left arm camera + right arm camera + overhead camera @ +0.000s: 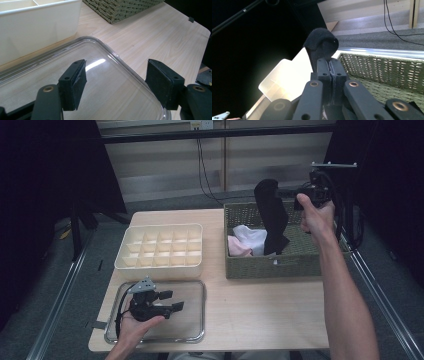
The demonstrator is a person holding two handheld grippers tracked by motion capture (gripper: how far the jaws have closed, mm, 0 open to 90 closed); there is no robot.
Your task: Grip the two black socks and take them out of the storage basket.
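Right gripper [299, 195] clamped on a long black fabric item [271, 217] above the green woven basket [270, 265]; left gripper [170, 301] idle over the tray.

Upper right of the high view: the right fingers are pressed together on the cloth's top fold, which bulges over them in the right gripper view [322, 42]; its lower end hangs into the basket, partly covering white and pink cloths [247, 242], whose kinds are hard to make out. Lower left: the left fingers [73, 82] stand wide apart, holding nothing, above the clear-lidded metal tray [192, 335] on the light wooden tabletop [260, 310], below the cream compartment box [160, 247].
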